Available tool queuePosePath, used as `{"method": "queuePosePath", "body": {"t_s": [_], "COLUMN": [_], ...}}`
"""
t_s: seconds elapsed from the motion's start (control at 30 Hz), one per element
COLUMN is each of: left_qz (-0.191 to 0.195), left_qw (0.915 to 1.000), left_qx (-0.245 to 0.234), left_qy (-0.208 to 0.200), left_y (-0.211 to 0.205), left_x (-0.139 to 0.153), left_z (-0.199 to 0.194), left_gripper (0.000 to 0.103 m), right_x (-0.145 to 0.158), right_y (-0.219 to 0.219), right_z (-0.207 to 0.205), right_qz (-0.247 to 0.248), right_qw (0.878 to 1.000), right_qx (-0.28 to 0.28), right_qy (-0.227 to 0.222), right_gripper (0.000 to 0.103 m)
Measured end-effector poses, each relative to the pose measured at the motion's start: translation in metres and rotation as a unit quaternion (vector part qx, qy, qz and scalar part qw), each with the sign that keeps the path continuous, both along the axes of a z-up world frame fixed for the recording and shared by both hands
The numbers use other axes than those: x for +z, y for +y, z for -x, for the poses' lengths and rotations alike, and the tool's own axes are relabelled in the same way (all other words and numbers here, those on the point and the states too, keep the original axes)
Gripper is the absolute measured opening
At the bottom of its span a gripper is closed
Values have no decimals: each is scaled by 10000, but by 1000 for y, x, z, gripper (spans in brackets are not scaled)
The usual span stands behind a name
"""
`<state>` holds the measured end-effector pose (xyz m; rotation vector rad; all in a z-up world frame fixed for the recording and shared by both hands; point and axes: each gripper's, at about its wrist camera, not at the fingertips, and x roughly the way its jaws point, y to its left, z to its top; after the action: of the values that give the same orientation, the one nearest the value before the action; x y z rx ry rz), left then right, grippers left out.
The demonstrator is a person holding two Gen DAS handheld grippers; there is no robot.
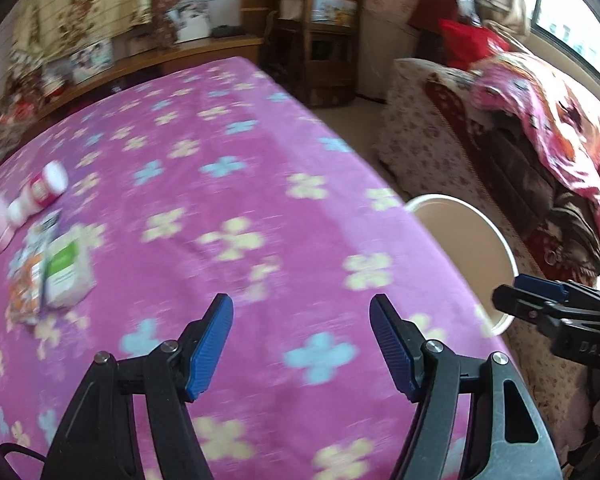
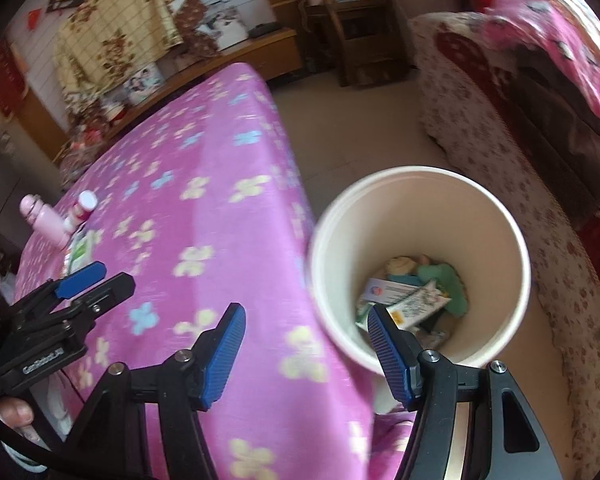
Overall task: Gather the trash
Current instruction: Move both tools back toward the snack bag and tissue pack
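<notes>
**Both grippers empty over the bed; three or four pieces of trash left to collect**

The bed, under a pink fleece cover with pale flowers, fills most of both views. Just beside its edge, on the floor, stands a tall white bin with wrappers and packets already at the bottom.

The left hand-held gripper hangs over the cover with its blue pads parted about halfway and nothing between them. The right hand-held gripper is likewise half open and empty, one pad over the bed edge, the other over the bin's mouth.

The remaining trash lies together at the bed's far left: a green-and-white packet touching an orange printed wrapper, a small red-and-white bottle lying on its side just beyond, and a pink bottle next to that.

The packets look light, soft and crinkly, probably best pinched at an edge, since they lie flat on yielding fleece. The bottles look stiff and smooth and may roll; gripping across the body seems safest.

Readable writing: "DAS" on the right tool, "GenRobot.AI" on the left. The trash labels are too blurred to read.
</notes>
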<state>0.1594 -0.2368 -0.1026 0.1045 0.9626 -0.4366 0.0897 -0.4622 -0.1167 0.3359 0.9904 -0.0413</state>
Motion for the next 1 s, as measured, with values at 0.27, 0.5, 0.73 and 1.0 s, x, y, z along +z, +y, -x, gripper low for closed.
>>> {"method": "queuePosePath", "body": {"t_s": [0.27,0.5,0.73,1.0], "left_qz": [-53,0,-112,-54], "left_qw": [9965,9891,9862,9849], "left_qx": [829,1461,1595,1695], "left_qy": [31,207,419,348], "left_y": [107,185,221,240], "left_x": [6,-1,-28,-38], "left_z": [-22,-66,-104,-123], "left_gripper": [72,79,80,82], "right_x": [5,3,-1,-4], "right_y": [70,122,176,223], "right_z": [-27,-48,-75,-106], "right_qz": [-27,-174,-259,-297], "right_qw": [9980,9942,9883,9833], "right_qx": [638,1060,1505,1794], "right_qy": [-2,25,56,52], "right_gripper": [67,67,67,67]}}
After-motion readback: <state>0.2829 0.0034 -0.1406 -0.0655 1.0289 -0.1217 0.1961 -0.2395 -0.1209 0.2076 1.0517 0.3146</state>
